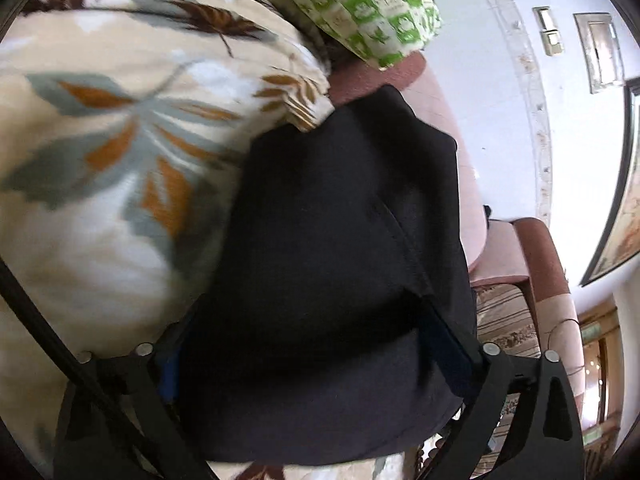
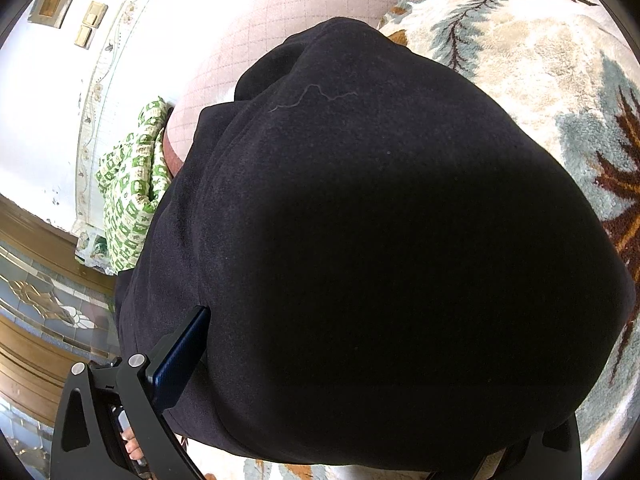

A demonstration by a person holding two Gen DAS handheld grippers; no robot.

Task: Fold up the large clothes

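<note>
Black garment [image 2: 380,220] between gripper fingers [image 2: 180,356]

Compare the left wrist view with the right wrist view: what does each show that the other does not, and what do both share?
Only the left wrist view shows a brown-framed picture on the wall and a striped cushion. Only the right wrist view shows a patterned tiled floor and a pale loose thread on the garment. Both show the black fleece garment, the cream leaf-print blanket, the green-and-white printed cloth and the pink padded headboard.
</note>
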